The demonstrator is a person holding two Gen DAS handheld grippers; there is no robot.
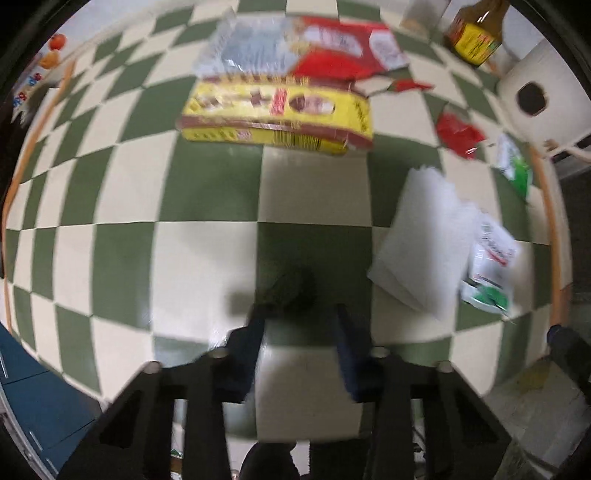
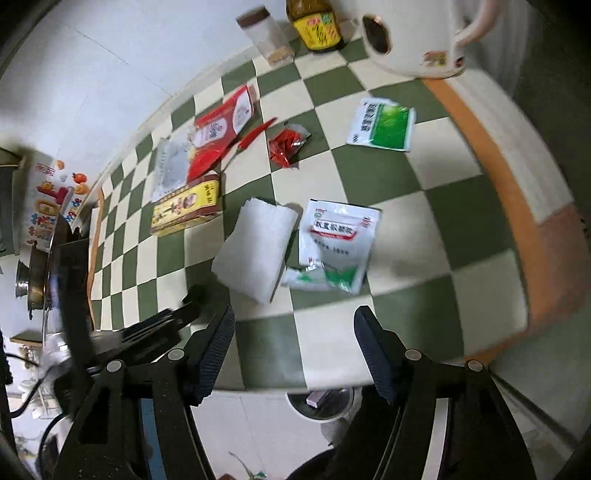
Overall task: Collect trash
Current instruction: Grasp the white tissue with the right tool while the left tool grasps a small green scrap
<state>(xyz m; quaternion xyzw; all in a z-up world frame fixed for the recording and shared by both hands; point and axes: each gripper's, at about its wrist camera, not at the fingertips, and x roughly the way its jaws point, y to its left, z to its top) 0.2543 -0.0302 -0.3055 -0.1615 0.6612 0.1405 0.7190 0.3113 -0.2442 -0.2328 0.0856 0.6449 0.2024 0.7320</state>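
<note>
Trash lies on a green-and-cream checked tablecloth (image 1: 207,266). A yellow box (image 1: 277,114) sits far ahead of my left gripper (image 1: 299,321), which is open and empty above the cloth. Behind the box lies a red and clear wrapper (image 1: 306,51). A white folded napkin (image 2: 255,247) lies just ahead of my right gripper (image 2: 295,328), which is open and empty. Next to the napkin lies a torn white-green sachet (image 2: 336,243). A crumpled red wrapper (image 2: 288,146), a red chili (image 2: 255,134) and a second green sachet (image 2: 382,123) lie farther back.
A white kettle (image 2: 413,33), a dark bottle with a yellow label (image 2: 317,26) and a small jar (image 2: 267,35) stand at the table's far side. The orange-trimmed table edge (image 2: 517,206) runs along the right. A bin (image 2: 321,404) stands below the near edge.
</note>
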